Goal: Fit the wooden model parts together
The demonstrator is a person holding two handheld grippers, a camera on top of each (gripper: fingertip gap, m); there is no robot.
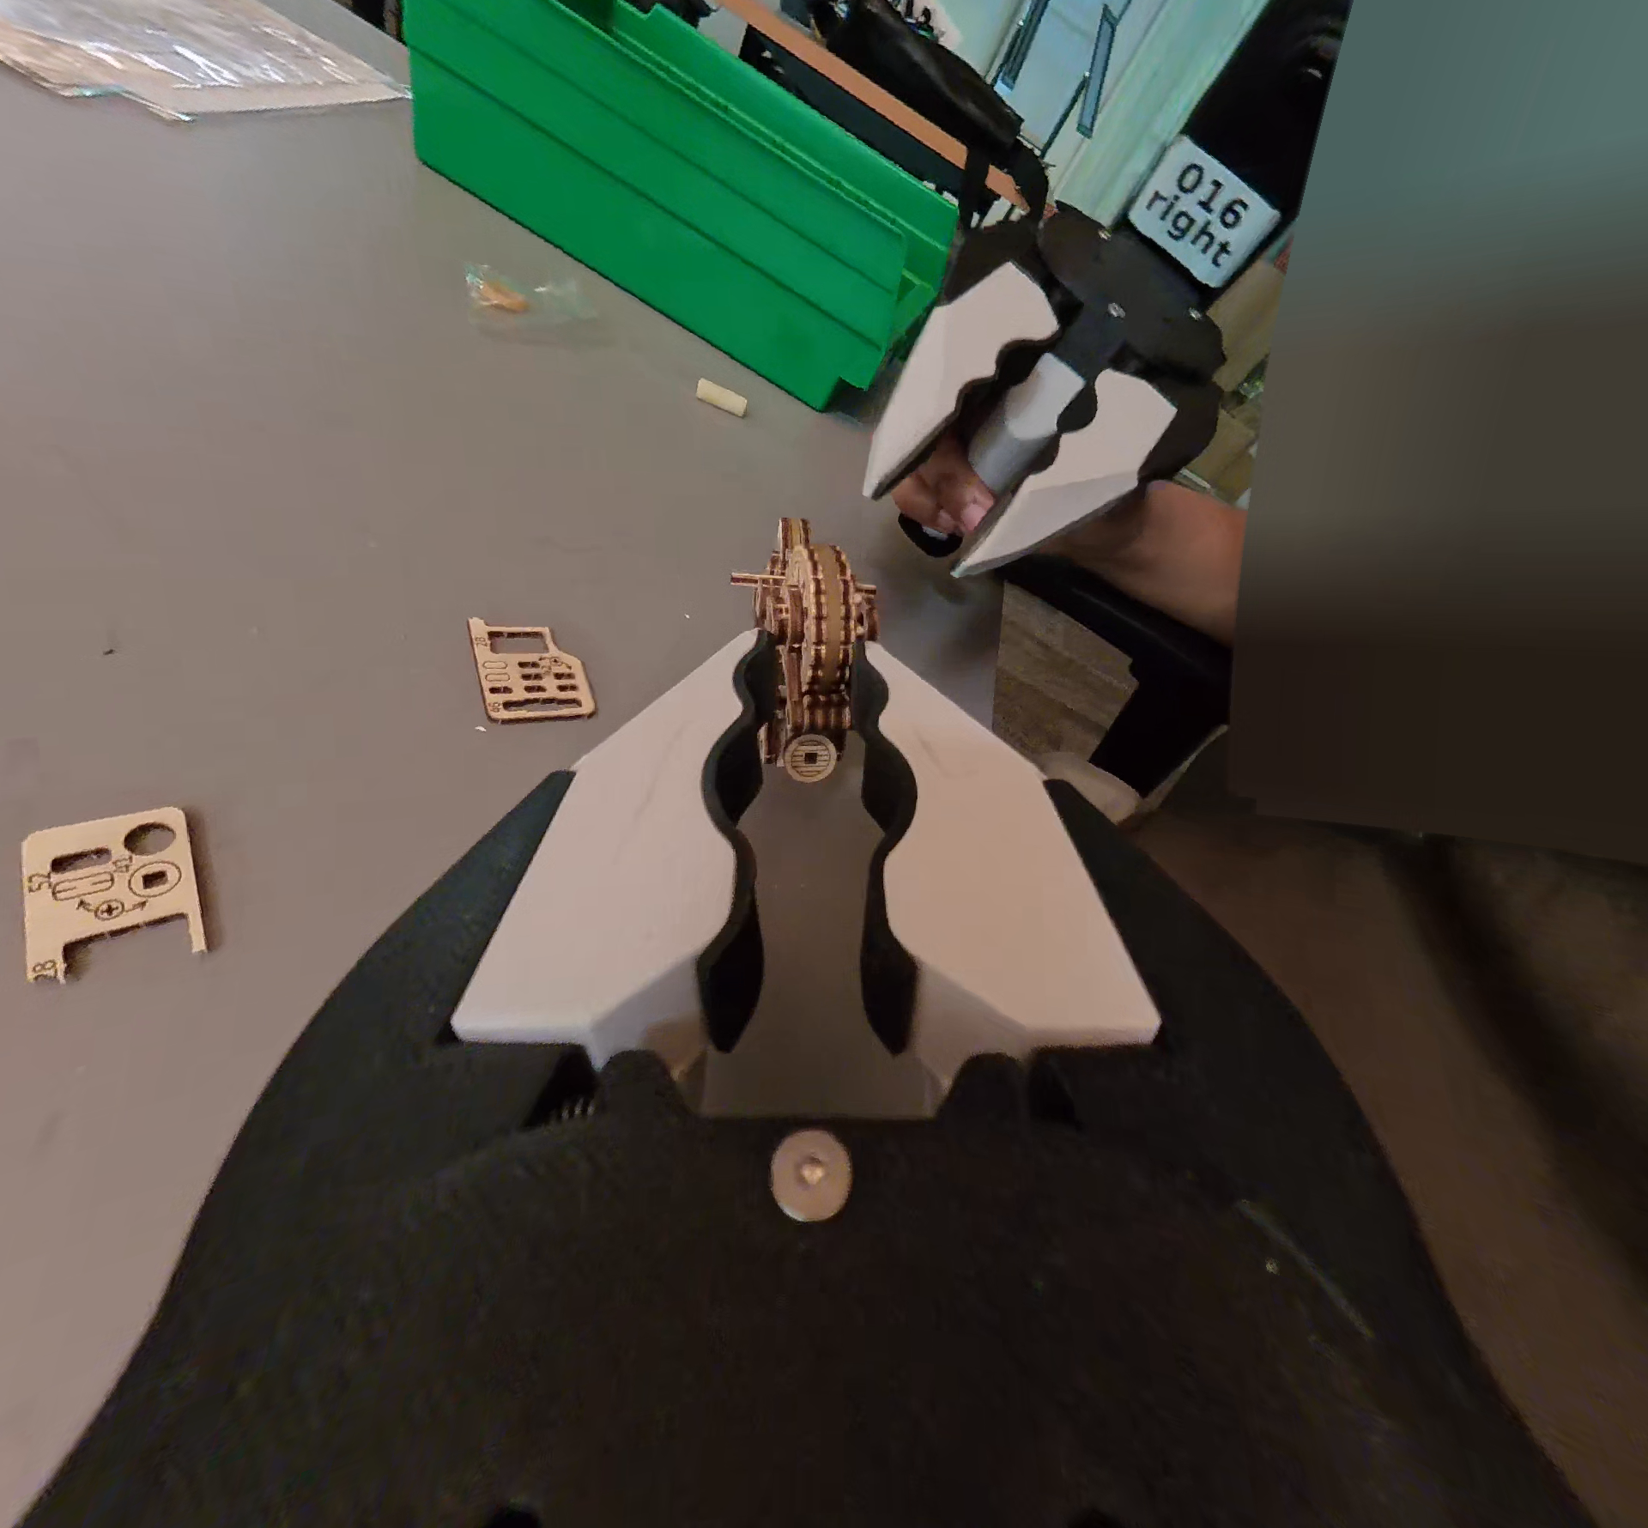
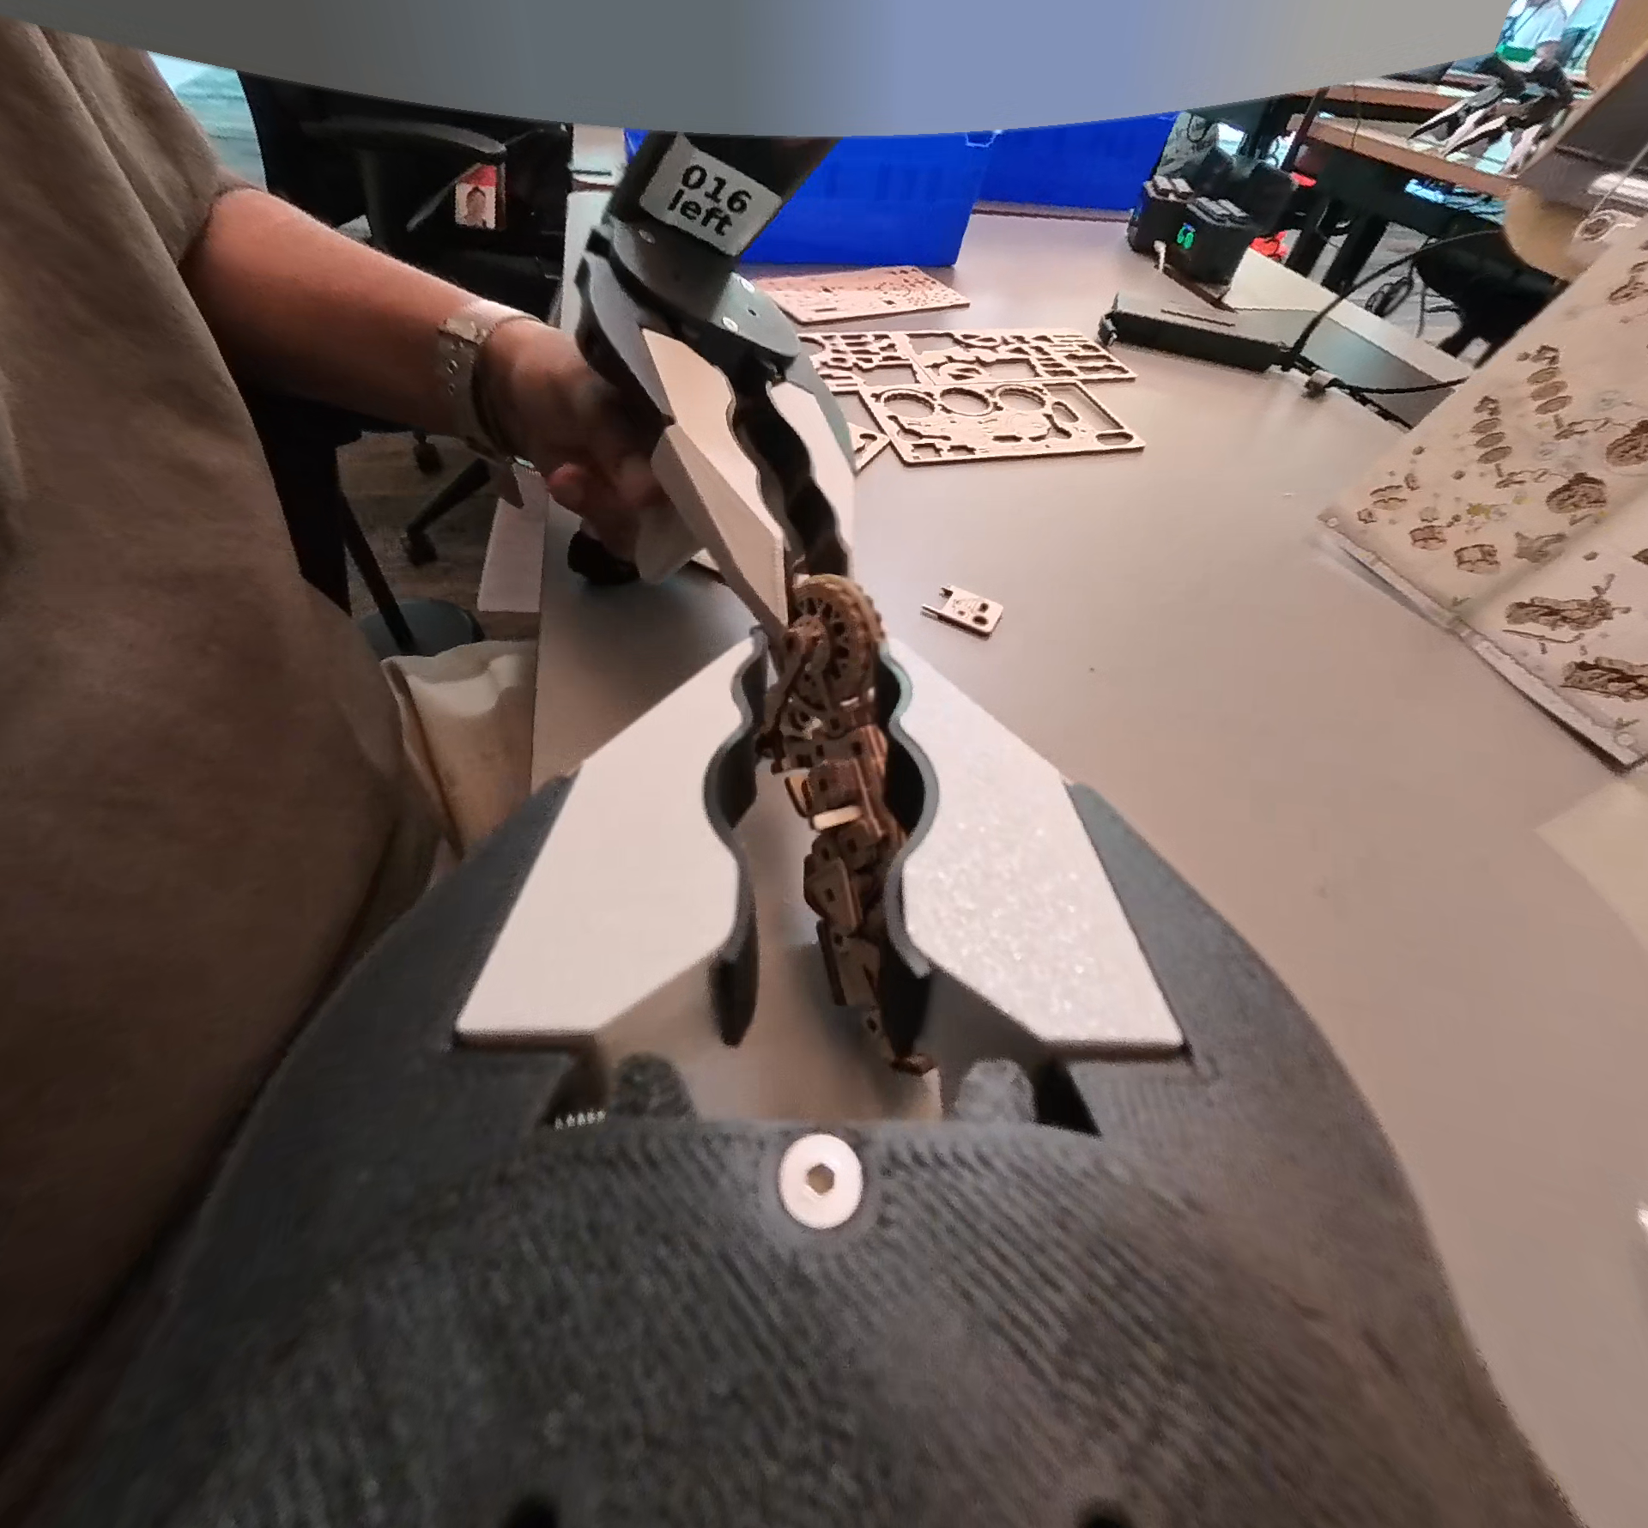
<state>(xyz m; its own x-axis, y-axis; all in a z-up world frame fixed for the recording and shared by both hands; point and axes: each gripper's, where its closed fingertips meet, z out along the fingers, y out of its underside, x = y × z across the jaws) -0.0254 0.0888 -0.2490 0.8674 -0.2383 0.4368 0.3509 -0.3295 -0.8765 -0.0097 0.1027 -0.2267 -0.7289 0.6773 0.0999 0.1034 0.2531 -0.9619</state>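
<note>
Over the grey table [image 1: 267, 415], only the right wrist view shows the wooden chain [image 2: 847, 843] between right jaws; left jaws clamp the wheel assembly [image 1: 807, 638].

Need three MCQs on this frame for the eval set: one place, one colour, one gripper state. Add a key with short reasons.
1. Where do the two small flat wooden cut-out cards lie?
A) on the grey table, to the left of the left gripper
B) on the floor
C) on a chair seat

2. In the left wrist view, what colour is the long plastic bin at the back of the table?
A) red
B) green
C) yellow

3. What is the left gripper's state?
A) open and empty
B) shut on the wooden gear-and-chain model
C) out of view

Key:
1 A, both cards rest flat on the tabletop, left of the fingers.
2 B, its walls are plainly green.
3 B, both fingertips press against the model's sides and hold it above the table.
</note>
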